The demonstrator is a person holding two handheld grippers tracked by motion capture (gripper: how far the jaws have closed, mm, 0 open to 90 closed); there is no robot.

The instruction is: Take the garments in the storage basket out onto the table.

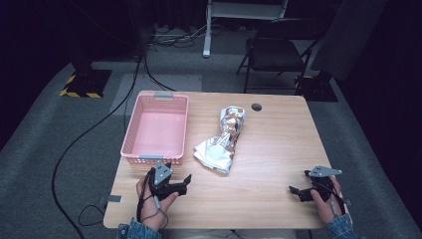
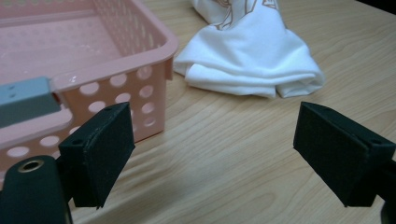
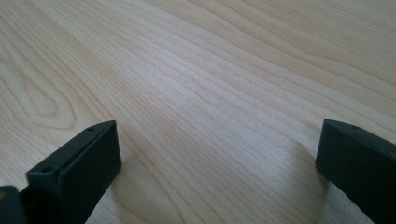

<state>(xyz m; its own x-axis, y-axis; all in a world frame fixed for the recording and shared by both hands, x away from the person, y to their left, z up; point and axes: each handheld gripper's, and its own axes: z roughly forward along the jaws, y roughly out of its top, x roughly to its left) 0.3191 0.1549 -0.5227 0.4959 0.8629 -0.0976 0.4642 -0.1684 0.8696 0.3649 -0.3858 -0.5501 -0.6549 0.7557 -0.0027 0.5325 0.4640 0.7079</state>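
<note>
On a wooden desk (image 1: 268,189), both grippers gape empty; the left gripper (image 2: 215,154) should close low on the white garment's (image 2: 252,60) folded hem at 12 o'clock, perhaps a T-shirt; the right gripper (image 3: 219,172) waits.

The basket (image 1: 156,128) is pale pink, its walls dotted with round holes, with grey handle clips; the crumpled cloth (image 1: 222,141) is white with a tan print. The table (image 1: 268,169) shows light wood grain; both grippers' pads (image 2: 100,151) are black.
</note>
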